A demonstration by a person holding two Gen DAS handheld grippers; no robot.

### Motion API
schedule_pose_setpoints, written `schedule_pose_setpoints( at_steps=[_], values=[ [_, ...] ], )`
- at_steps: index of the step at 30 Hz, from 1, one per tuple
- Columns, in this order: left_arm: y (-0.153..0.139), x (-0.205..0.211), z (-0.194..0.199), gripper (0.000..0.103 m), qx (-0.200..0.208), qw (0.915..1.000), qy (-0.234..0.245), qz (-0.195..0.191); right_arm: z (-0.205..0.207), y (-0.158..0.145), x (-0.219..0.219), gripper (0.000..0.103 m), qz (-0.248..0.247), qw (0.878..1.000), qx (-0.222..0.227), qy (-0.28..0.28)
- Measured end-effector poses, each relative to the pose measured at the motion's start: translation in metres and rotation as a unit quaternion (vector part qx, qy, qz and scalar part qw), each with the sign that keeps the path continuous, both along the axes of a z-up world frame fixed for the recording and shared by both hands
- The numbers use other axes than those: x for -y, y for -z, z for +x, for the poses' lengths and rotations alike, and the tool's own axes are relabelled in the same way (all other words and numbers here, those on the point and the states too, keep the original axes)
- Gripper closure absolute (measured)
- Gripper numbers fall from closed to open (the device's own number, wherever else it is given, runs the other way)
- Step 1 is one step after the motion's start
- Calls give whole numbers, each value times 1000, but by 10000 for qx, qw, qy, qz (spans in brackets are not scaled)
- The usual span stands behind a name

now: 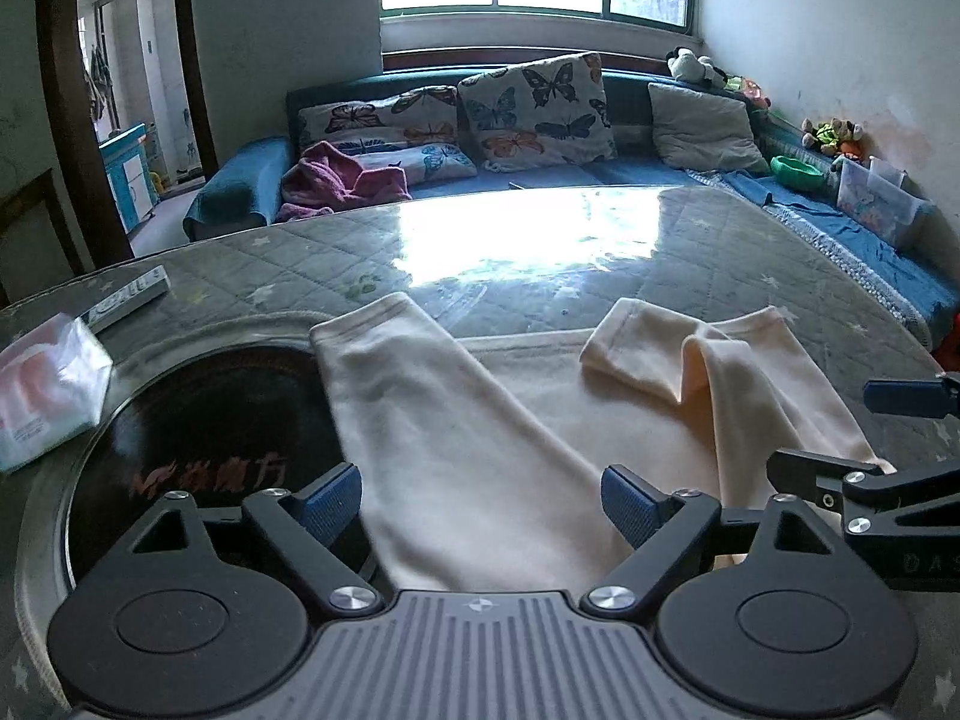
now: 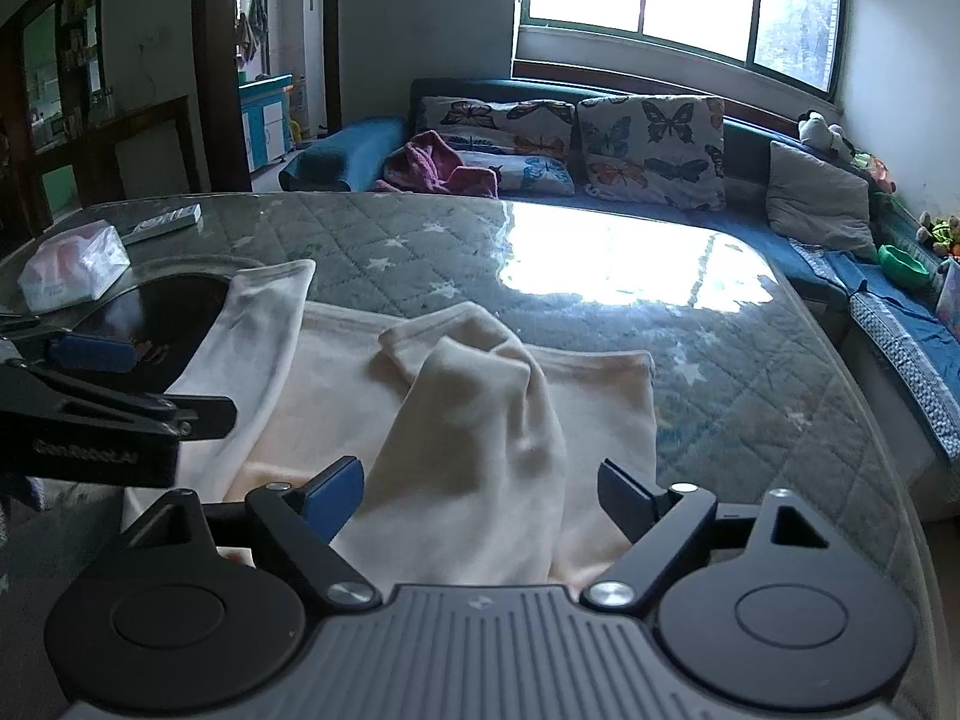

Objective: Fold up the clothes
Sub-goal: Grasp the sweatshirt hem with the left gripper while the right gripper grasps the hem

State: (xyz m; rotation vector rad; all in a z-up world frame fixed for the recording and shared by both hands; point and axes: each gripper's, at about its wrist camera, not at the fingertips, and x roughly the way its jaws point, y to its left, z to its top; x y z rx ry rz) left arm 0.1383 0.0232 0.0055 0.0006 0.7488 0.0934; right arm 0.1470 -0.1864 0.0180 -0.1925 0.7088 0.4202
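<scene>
A cream long-sleeved garment (image 1: 570,414) lies flat on the glass-topped table (image 1: 750,264). Its left sleeve (image 1: 414,408) is folded diagonally over the body, cuff at the far left. My left gripper (image 1: 480,504) is open, with this sleeve's near end lying between its blue pads. The right sleeve (image 2: 480,420) is bunched and folded back, cuff pointing left. It runs between the spread fingers of my right gripper (image 2: 480,495), which is open. Each gripper shows in the other's view: the right gripper (image 1: 864,432) at the right edge, the left gripper (image 2: 150,384) at the left edge.
A tissue pack (image 1: 48,396) and a remote (image 1: 129,297) sit at the table's left. A dark round inset (image 1: 210,420) lies partly under the left sleeve. Behind the table stands a blue sofa (image 1: 240,186) with butterfly cushions (image 1: 534,114) and a pink garment (image 1: 342,180).
</scene>
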Motion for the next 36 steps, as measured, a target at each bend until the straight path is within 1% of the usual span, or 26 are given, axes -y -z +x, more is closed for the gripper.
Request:
schedule_pose_setpoints(
  at_steps=[5,7,12,15,16,18,20,22,23,25,26,28,30,31,33,34,36],
  values=[
    [4,2,26,13,-71,9999,-57,43,23,1,-7,22,-2,10000,3,-95],
    [6,3,36,13,-99,9999,-80,61,32,3,-9,26,10,9999,-19,-107],
    [15,1,54,15,-194,9996,-142,128,52,6,-14,32,74,9998,-70,-180],
    [21,-3,59,24,-290,9994,-170,76,64,11,-18,34,33,9997,-124,-230],
    [23,-5,60,27,-316,9994,-168,36,66,12,-20,38,16,9996,-138,-240],
    [25,-7,60,29,-318,9994,-153,-17,71,17,-20,42,9,9994,-232,-267],
    [25,-9,58,37,-269,9995,-128,-42,75,21,-20,46,-2,9990,-326,-289],
    [24,-11,56,52,-224,9996,-114,-86,75,24,-21,52,7,9988,-372,-309],
    [23,-12,55,56,-205,9997,-117,-114,75,25,-20,56,21,9988,-381,-312],
    [22,-16,53,68,-165,9996,-124,-177,74,25,-17,65,49,9987,-396,-317],
    [22,-17,52,71,-140,9996,-117,-214,74,25,-17,67,53,9987,-394,-310],
    [19,-19,52,80,-116,9995,-119,-258,74,24,-15,75,49,9988,-388,-300],
    [18,-20,52,82,-101,9995,-122,-280,73,24,-14,78,38,9988,-383,-302],
    [18,-21,52,85,-100,9995,-131,-286,73,24,-14,82,38,9988,-376,-299],
    [16,-22,50,88,-70,9995,-115,-300,73,24,-12,85,58,9989,-366,-286],
    [15,-23,50,90,-57,9995,-117,-293,72,24,-11,88,82,9989,-365,-276],
    [14,-26,47,92,-31,9994,-134,-302,71,23,-8,90,121,9990,-355,-252]
  ],
)
